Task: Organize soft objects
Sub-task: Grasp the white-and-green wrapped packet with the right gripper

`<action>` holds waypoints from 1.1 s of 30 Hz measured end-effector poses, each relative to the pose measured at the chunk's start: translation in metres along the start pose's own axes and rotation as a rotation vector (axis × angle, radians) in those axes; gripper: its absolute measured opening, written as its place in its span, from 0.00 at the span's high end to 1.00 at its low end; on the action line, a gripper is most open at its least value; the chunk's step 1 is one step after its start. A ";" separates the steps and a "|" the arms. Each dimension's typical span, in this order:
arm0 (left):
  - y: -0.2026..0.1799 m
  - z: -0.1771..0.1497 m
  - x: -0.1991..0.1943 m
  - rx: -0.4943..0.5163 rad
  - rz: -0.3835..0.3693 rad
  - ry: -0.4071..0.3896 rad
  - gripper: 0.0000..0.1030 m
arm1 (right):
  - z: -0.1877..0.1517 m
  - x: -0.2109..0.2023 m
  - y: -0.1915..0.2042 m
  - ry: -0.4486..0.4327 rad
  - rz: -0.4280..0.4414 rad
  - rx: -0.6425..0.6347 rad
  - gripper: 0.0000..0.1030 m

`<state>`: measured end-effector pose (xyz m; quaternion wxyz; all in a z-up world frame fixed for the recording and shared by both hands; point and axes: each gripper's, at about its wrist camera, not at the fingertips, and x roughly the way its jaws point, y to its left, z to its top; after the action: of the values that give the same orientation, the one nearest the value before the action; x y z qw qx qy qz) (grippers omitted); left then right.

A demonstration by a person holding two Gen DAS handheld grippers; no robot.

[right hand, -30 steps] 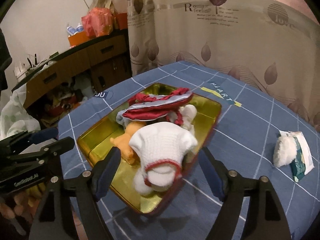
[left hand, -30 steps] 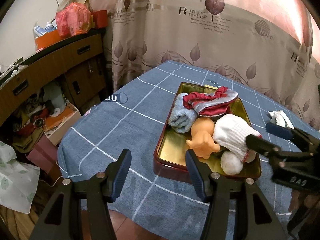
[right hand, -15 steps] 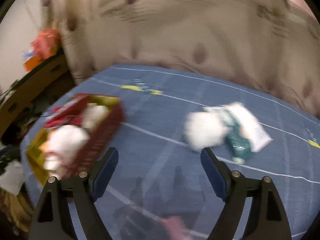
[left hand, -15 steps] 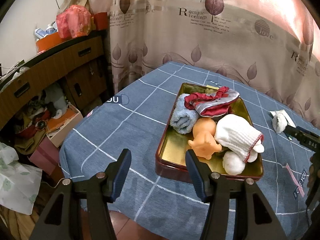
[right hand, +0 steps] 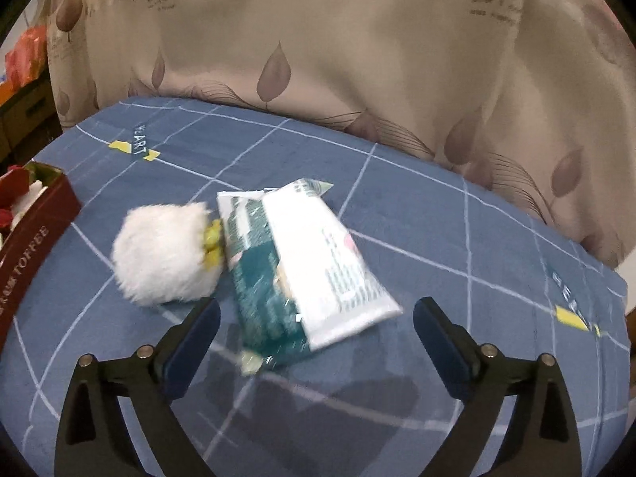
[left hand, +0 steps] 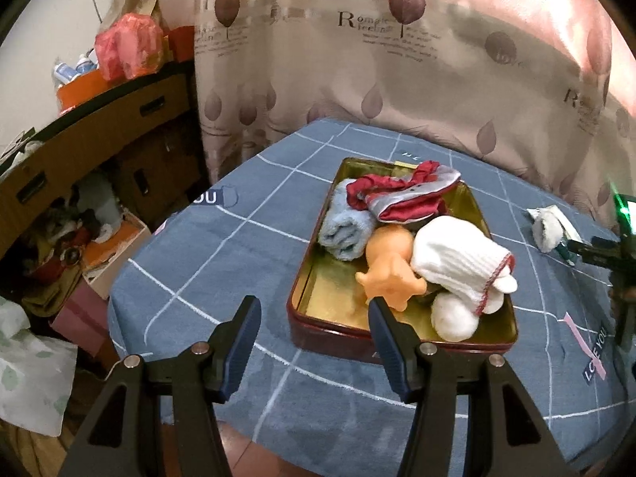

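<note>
Lived-in home: leaf-print curtain (left hand: 397,59), cluttered wooden dresser (left hand: 91,135)

Tin (left hand: 401,340) on table (left hand: 222,262), plush (right hand: 165,252) left of pkt (right hand: 314,262)

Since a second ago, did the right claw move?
Yes. The right claw left the gold tin, now at the picture's left edge, and hangs over the tissue pack, opening, nothing between its fingers.
</note>
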<state>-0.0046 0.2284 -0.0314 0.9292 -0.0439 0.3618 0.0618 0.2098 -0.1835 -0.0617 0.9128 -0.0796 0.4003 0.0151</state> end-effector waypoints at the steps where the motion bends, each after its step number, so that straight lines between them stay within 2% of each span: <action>1: -0.001 0.001 -0.001 0.006 -0.006 -0.007 0.44 | 0.003 0.005 -0.001 0.006 0.013 -0.005 0.05; 4: -0.006 0.003 -0.001 0.029 -0.025 -0.003 0.44 | 0.013 0.025 0.002 0.031 0.034 -0.042 0.05; 9: -0.033 0.015 -0.002 0.113 -0.062 0.000 0.44 | 0.026 0.046 0.010 0.024 0.035 -0.091 0.07; 11: -0.051 0.023 -0.002 0.155 -0.084 -0.009 0.44 | 0.027 0.053 0.012 0.046 0.051 -0.092 0.18; 12: -0.059 0.025 -0.002 0.168 -0.095 -0.016 0.44 | 0.028 0.054 0.011 0.049 0.079 -0.074 0.28; 13: -0.072 0.030 -0.001 0.182 -0.112 -0.027 0.44 | 0.029 0.053 0.009 0.052 0.102 -0.049 0.33; 16: -0.107 0.039 0.008 0.214 -0.197 -0.020 0.43 | 0.024 0.048 0.010 0.050 0.097 -0.033 0.39; 20: -0.155 0.047 0.028 0.240 -0.304 0.017 0.43 | 0.007 0.033 0.002 0.050 0.069 -0.002 0.40; 23: -0.191 0.050 0.045 0.278 -0.375 0.047 0.43 | -0.014 0.018 -0.018 0.058 0.041 0.059 0.40; 28: -0.240 0.052 0.072 0.322 -0.434 0.086 0.43 | -0.056 -0.012 -0.054 0.067 -0.039 0.145 0.40; 31: -0.266 0.052 0.089 0.344 -0.454 0.118 0.43 | -0.066 -0.017 -0.068 0.065 -0.026 0.211 0.39; 33: -0.286 0.055 0.101 0.370 -0.464 0.134 0.43 | -0.064 -0.014 -0.067 0.075 -0.029 0.209 0.38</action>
<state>0.1476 -0.0391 -0.0493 0.8848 0.0406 0.4075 -0.2221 0.1599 -0.2589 -0.0859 0.9007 0.0095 0.4321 -0.0430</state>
